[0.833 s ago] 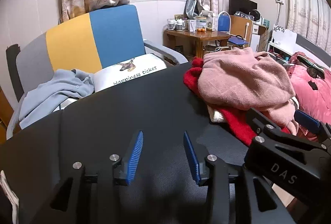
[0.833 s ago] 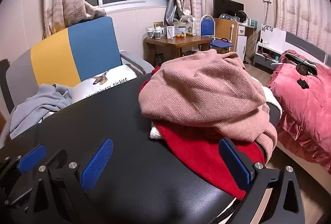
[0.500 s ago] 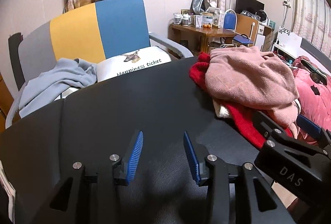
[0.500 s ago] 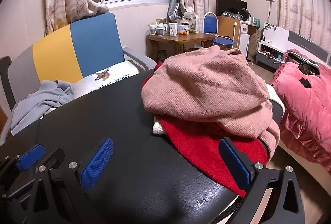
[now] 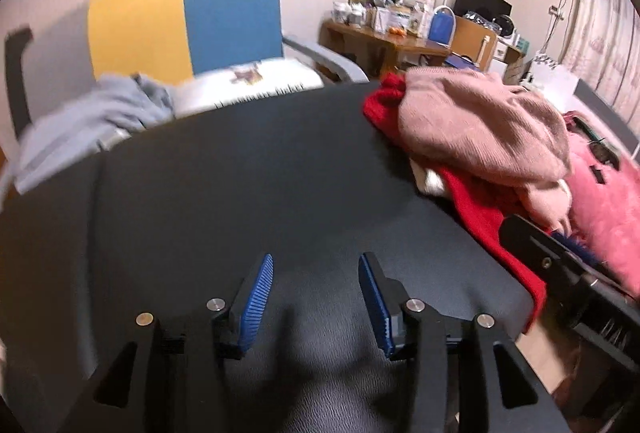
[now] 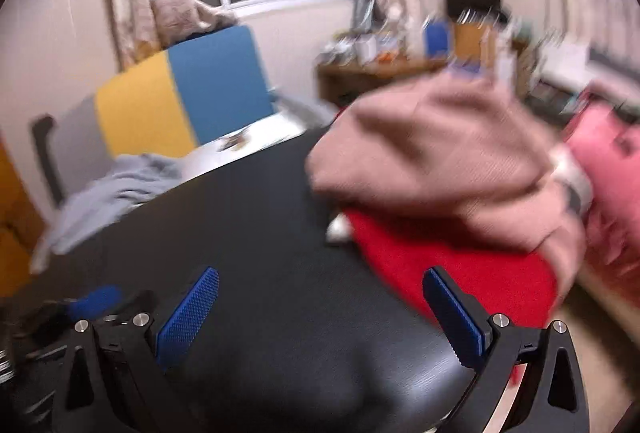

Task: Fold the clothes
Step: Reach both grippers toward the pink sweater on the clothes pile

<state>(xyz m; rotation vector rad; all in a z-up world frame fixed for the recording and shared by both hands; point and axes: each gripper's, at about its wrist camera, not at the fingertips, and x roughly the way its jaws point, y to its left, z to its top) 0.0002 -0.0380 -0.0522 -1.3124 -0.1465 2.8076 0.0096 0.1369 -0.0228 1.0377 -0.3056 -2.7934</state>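
Both views have gone blurred with motion, the right wrist view most. In the left wrist view the pile of clothes, a pink sweater [image 5: 476, 125] over a red garment [image 5: 484, 217], has slid from 2 o'clock toward 3 o'clock, and the chair [image 5: 184, 21] sits higher and nearer 12 o'clock. The right gripper [image 5: 568, 265] has dropped lower toward 4 o'clock in that view. In the right wrist view the pink sweater [image 6: 440, 161] now looms larger at 1 o'clock, nearer the right gripper [image 6: 320, 313], and the whole scene is tilted.

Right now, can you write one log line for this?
left gripper open, empty | right gripper open, empty | pink sweater atop red garment, unfolded
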